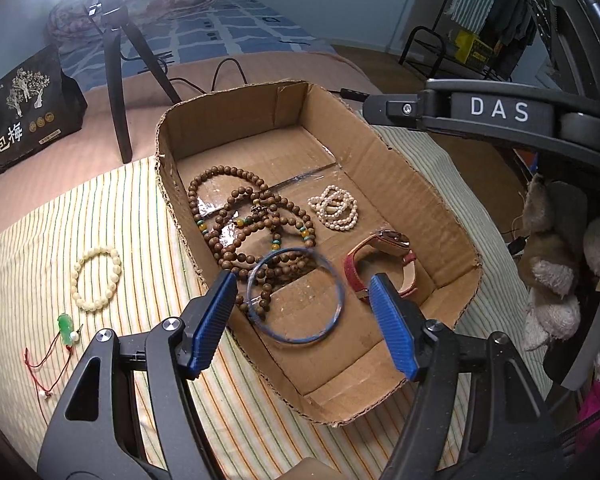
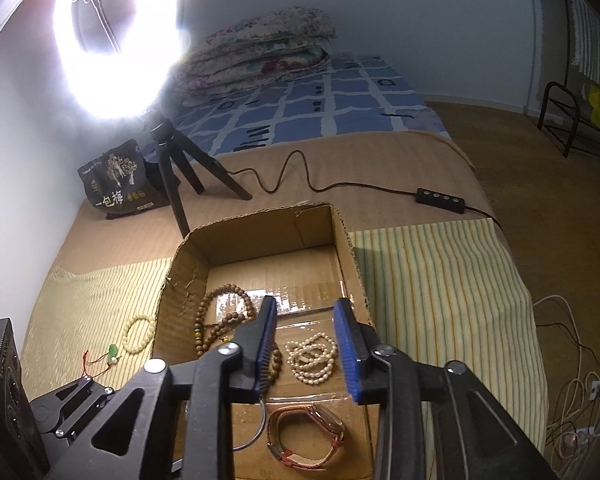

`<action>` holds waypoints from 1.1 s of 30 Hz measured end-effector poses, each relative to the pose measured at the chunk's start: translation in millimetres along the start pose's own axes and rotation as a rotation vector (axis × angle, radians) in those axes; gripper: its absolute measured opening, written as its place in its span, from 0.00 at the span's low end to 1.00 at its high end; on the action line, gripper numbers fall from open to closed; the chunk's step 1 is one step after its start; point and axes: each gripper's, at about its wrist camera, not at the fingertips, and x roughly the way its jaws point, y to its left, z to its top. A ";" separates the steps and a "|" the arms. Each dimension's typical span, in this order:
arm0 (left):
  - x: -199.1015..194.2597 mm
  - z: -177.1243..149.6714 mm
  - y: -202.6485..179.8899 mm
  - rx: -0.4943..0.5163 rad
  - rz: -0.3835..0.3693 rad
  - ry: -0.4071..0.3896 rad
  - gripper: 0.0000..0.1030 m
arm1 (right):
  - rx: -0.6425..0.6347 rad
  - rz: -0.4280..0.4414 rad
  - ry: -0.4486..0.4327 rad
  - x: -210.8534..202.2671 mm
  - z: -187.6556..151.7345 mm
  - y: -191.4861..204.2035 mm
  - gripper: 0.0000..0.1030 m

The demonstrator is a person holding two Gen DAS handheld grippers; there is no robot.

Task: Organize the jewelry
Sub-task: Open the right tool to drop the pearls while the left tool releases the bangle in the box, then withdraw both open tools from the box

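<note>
Both tongs hang over the cardboard box [image 1: 428,216], nothing held. The left gripper [image 1: 304,284] is spread wide above the near half of the box, with the blue bangle [image 1: 296,296] lying flat on the box floor right between and under its tips; the red-strap watch [image 1: 380,264] sits just beside its right finger. The right gripper [image 2: 306,312] is also released, jaws apart, empty, hovering over the box's middle with the pearl bracelet [image 2: 312,360] below and between its fingers. The brown bead strand [image 1: 240,216] is piled in the box's left half, overlapping the bangle's far edge. Outside the box, on the striped cloth [image 1: 28,264] off its left wall, lie the cream bead bracelet [image 1: 96,280] and, nearer, the green pendant on red cord [image 1: 66,328]; these two look like what's left to put away. Likely next step is picking the cream bracelet: swing the left tongs out past the left wall, come down over one side of the loop, pinch across the beads, not the hollow, then lift clear of the wall before dropping. The pendant cord is thin, so pinch the green stone instead.
</note>
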 end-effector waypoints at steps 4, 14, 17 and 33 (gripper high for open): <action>-5.1 -2.1 -1.3 0.013 0.001 -0.005 0.69 | 0.003 -0.010 -0.008 -3.6 0.4 -0.4 0.48; -27.5 -9.1 8.5 0.017 0.012 -0.030 0.69 | -0.020 -0.023 -0.026 -13.2 -1.0 9.9 0.74; -35.5 -11.6 17.0 0.007 0.016 -0.036 0.69 | -0.036 -0.023 -0.038 -16.7 -1.1 16.7 0.83; -74.8 -35.9 91.5 -0.075 0.085 -0.056 0.69 | -0.065 0.051 -0.056 -18.6 -0.3 53.2 0.87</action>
